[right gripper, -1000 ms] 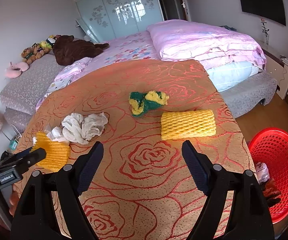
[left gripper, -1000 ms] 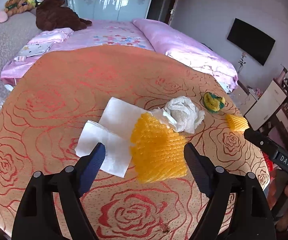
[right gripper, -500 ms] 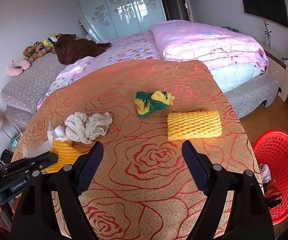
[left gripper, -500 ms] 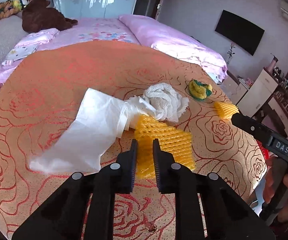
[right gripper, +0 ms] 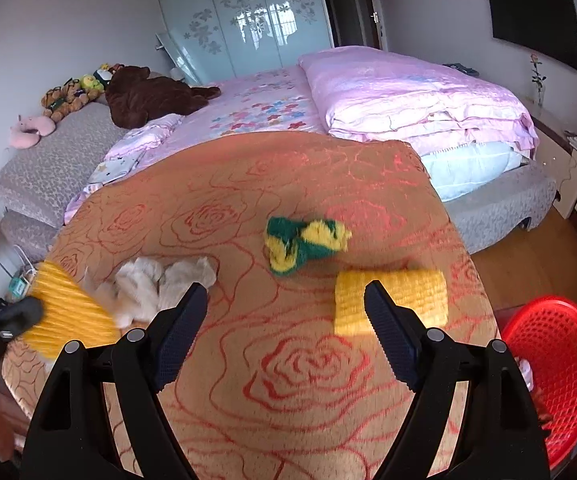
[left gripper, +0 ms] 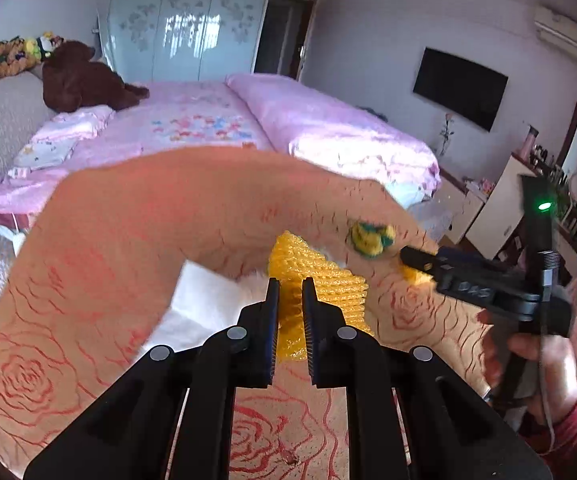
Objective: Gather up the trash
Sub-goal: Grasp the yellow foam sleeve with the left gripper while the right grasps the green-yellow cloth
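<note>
Your left tool (left gripper: 289,312) clenches a yellow foam net (left gripper: 320,280) above the rose-patterned desk (left gripper: 108,240).

Your right tool (right gripper: 286,320) hangs released over the desk, gripping nothing; the second yellow foam net (right gripper: 404,292) lies just past its right finger. Beyond sit crumpled white paper (right gripper: 160,284) to the left, then a green-and-yellow rag (right gripper: 304,242). A red basket (right gripper: 556,376) stands on the floor at right, off the desk's edge.

The orange rose-patterned cloth on the tabletop (right gripper: 296,408) looks coarse and matt; the yellow foam netting sleeve (left gripper: 320,280) is ribbed, the red plastic mesh basket (right gripper: 556,376) glossy.
</note>
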